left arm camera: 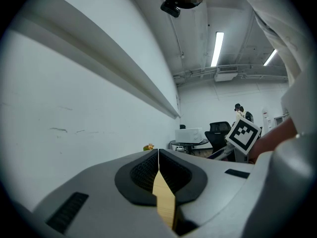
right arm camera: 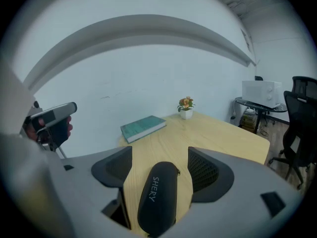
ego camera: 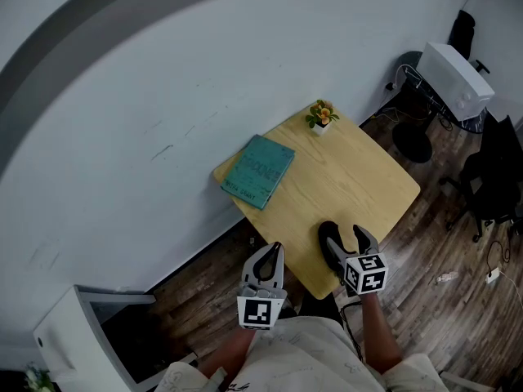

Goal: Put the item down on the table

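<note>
So the right gripper (right arm camera: 159, 157) had its jaws spread wide, and the black case (right arm camera: 157, 195) with SHERY printed on it lay right in the gap between them. It looked like it was already resting on the table (right arm camera: 223, 138). Bare wood showed on both sides of the case, between it and each pad, so as far as I could tell neither pad was touching it.

The bit that mattered was the case's long axis. It ran nearly straight along the claw's own line, from deep near the palm out toward the tips, leaning just a little to the right at the far end. My read is that the safe way out would be straight back along that line, or straight up, since any sideways swing would likely clip the case and spin it.

The left gripper (left arm camera: 158, 155) was pinched shut on nothing, with only a sliver of wood showing through the seam. It hung off the near edge of the table, well left of the case, so the right claw was clearly the nearer one.

Ahead and to the left of the right claw sat a teal book (right arm camera: 143, 127), with a little flower pot (right arm camera: 186, 108) further ahead, both well clear
</note>
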### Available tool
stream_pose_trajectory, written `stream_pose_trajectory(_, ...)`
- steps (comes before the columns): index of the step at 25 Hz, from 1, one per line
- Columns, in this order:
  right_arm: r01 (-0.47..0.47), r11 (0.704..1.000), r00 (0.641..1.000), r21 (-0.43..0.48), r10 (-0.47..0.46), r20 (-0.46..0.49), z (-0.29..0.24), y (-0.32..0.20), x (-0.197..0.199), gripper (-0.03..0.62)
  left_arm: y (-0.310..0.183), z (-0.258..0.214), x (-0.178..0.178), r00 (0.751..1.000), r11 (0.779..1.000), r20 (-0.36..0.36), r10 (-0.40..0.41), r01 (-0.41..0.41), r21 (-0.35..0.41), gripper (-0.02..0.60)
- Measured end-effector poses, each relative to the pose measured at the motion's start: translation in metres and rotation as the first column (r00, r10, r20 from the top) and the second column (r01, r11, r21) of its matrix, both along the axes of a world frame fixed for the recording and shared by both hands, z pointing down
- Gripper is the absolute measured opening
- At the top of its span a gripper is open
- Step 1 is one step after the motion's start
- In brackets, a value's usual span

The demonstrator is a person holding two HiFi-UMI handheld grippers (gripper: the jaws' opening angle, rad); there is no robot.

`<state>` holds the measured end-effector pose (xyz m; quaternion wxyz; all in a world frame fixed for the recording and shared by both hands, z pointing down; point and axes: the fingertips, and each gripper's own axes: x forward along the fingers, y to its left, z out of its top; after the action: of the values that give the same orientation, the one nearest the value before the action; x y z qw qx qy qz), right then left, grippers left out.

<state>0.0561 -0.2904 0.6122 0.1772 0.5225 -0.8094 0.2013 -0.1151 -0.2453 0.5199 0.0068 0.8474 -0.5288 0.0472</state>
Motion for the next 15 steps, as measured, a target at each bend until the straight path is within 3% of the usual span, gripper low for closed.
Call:
stream_pose_trajectory(8,-0.025,0.978,1.0,0.206,0.026,-0.007,-0.072,-0.006,0.001,0.348,-0.007,-0.008,-0.005,1.0,1.0,0.016,-0.008,0.008,0.015,0.011)
stream_pose_trajectory(12,-0.028,0.928,0.999,0.371,0.038,-0.02,-0.113,-0.003,-0.001,0.348,-0.014,-0.016,-0.009,1.0,0.999,0.015,-0.022,0.021,0.035,0.011)
stream_pose_trajectory(15,-0.052,0.863,0.997,0.503,0.075,-0.026,-0.145,0.002,0.002,0.347,-0.019,-0.024,-0.014,0.999,0.998,0.036,-0.024,0.022,0.058,0.009)
